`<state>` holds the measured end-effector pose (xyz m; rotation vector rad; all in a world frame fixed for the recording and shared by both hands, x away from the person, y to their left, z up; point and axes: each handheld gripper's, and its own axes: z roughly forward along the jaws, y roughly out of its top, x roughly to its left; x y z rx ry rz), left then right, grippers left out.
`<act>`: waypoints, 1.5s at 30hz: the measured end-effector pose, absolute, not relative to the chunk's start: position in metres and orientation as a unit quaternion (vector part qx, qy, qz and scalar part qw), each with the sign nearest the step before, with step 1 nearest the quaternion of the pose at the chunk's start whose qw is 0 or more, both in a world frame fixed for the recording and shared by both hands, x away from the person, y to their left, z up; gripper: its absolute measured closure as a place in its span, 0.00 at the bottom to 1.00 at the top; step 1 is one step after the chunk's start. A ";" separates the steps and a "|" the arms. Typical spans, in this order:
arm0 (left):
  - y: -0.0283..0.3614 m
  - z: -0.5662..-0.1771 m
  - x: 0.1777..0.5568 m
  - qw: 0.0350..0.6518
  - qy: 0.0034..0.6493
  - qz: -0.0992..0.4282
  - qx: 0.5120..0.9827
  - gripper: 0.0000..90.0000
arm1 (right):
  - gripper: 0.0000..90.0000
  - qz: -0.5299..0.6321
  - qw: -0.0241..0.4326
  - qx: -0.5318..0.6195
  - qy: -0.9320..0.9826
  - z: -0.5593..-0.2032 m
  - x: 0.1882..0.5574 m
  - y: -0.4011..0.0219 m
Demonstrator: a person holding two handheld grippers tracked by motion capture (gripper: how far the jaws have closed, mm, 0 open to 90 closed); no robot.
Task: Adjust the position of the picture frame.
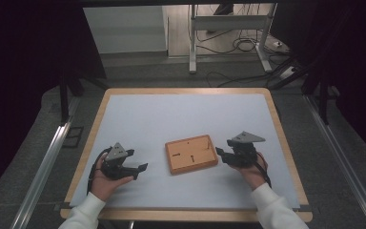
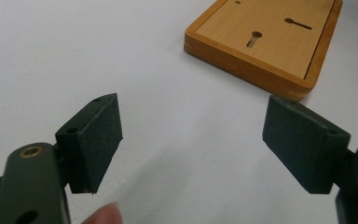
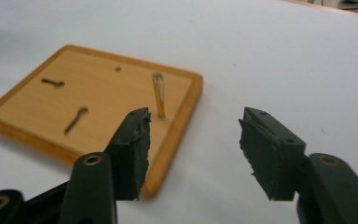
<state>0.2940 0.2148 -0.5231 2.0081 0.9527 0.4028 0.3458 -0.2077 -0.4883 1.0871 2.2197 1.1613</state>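
Here, right tool [image 1: 221, 153] open, beside wooden board [image 1: 191, 153]

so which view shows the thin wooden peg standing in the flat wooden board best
The right gripper view: the thin wooden peg stands upright in the flat wooden board, close and sharp. The high view shows it tiny. The left gripper view shows the board's slots, but I can't make out the peg.

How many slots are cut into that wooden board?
3, plus a small round hole. On the wooden board, in the right gripper view: one far left, one nearer, one long by the right rim.
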 end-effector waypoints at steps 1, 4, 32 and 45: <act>0.214 -0.524 0.294 0.426 0.381 0.162 0.804 0.22 | 0.45 0.416 0.203 0.393 0.794 -0.489 0.342 -0.212; 0.213 -0.525 0.295 0.422 0.381 0.162 0.806 0.22 | 0.41 0.416 0.197 0.400 0.793 -0.494 0.330 -0.228; 0.189 -0.526 0.319 0.415 0.369 0.172 0.813 0.48 | 0.33 0.373 0.180 0.411 0.812 -0.518 0.275 -0.268; 0.155 -0.519 0.378 0.403 0.347 0.148 0.834 1.00 | 0.33 0.374 0.180 0.410 0.813 -0.517 0.275 -0.264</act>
